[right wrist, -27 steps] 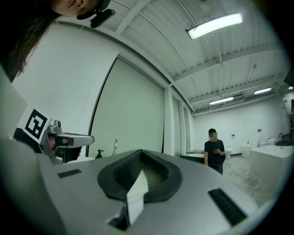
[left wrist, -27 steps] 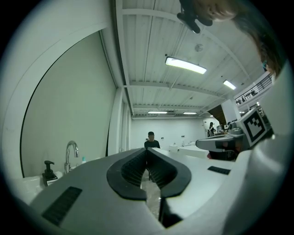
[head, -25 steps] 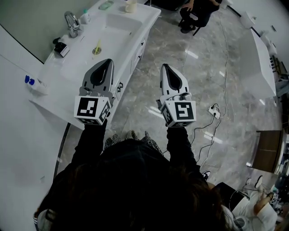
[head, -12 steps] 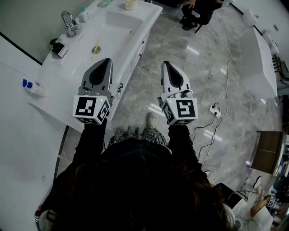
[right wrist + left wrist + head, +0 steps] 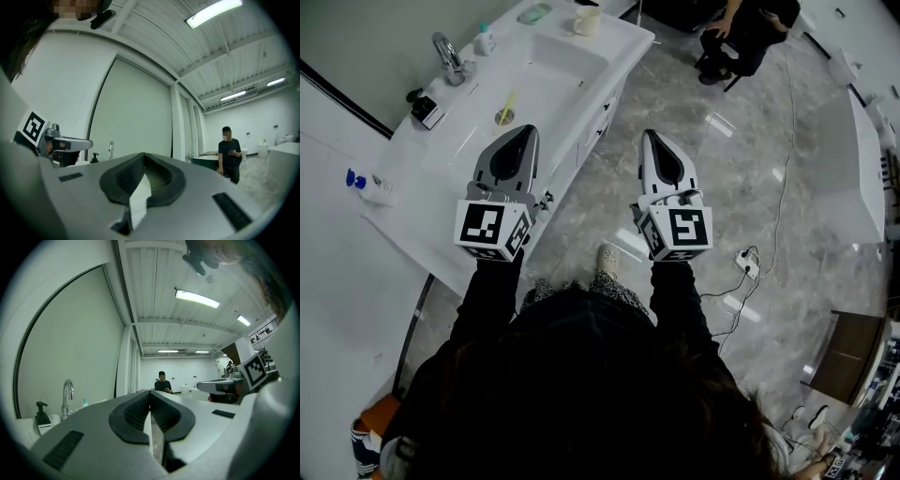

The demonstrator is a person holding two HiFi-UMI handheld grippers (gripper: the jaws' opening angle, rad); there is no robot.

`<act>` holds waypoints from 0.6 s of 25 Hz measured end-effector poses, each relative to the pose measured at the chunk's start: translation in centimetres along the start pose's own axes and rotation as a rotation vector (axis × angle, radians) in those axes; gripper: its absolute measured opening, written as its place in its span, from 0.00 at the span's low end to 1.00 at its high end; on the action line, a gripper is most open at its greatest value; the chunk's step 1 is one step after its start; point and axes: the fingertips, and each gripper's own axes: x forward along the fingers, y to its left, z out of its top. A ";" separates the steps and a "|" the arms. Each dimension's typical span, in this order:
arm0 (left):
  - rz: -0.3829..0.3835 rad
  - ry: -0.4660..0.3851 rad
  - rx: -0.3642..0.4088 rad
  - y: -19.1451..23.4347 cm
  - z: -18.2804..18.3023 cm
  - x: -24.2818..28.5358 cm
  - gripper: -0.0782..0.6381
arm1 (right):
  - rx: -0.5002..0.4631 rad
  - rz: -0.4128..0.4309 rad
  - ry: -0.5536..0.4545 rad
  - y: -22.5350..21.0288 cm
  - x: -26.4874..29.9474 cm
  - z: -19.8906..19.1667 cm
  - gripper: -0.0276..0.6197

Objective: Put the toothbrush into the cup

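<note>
toothbrush [image 5: 507, 105]: yellow, lay on bench [image 5: 431, 202] near faucet [image 5: 448, 52], untouched
cup [image 5: 587, 19]: at bench's far end
left claw [image 5: 529, 129], right claw [image 5: 650, 135]: both closed, empty
step: likely approach; next, one claw needed opening over toothbrush

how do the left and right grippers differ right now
The left gripper hangs over the edge of the white counter; the right gripper hangs over the marble floor. The left is nearer the toothbrush than the right. Both are shut, empty and point forward.
</note>
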 end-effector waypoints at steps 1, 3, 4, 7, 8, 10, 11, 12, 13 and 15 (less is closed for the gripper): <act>0.010 0.000 0.002 -0.1 0.0 0.8 0.12 | -0.002 0.014 0.004 -0.6 0.6 -0.1 0.05; 0.028 0.004 0.009 -0.3 0.0 2.5 0.12 | -0.017 0.052 0.001 -1.8 1.9 -0.3 0.05; 0.039 0.007 0.011 -0.4 -0.1 3.3 0.12 | -0.018 0.068 -0.002 -2.5 2.5 -0.4 0.05; 0.071 0.018 0.012 -0.5 -0.5 5.6 0.12 | -0.015 0.103 -0.008 -4.6 4.0 -0.7 0.05; 0.080 0.021 0.013 -0.7 -0.7 6.3 0.12 | -0.014 0.114 -0.008 -5.4 4.5 -0.8 0.05; 0.094 0.026 0.016 -1.1 -0.8 7.7 0.12 | -0.008 0.131 -0.004 -6.8 5.2 -1.2 0.05; 0.099 0.027 0.018 -1.3 -0.9 8.4 0.12 | -0.004 0.137 -0.002 -7.5 5.6 -1.4 0.05; 0.105 0.028 0.019 -1.4 -0.9 9.0 0.12 | -0.001 0.144 -0.001 -8.2 6.0 -1.4 0.05; 0.113 0.028 0.020 -1.5 -0.9 9.6 0.12 | 0.001 0.151 -0.002 -8.8 6.4 -1.5 0.05; 0.132 0.028 0.019 -1.6 -0.9 10.7 0.12 | 0.001 0.172 -0.004 -9.7 7.3 -1.4 0.05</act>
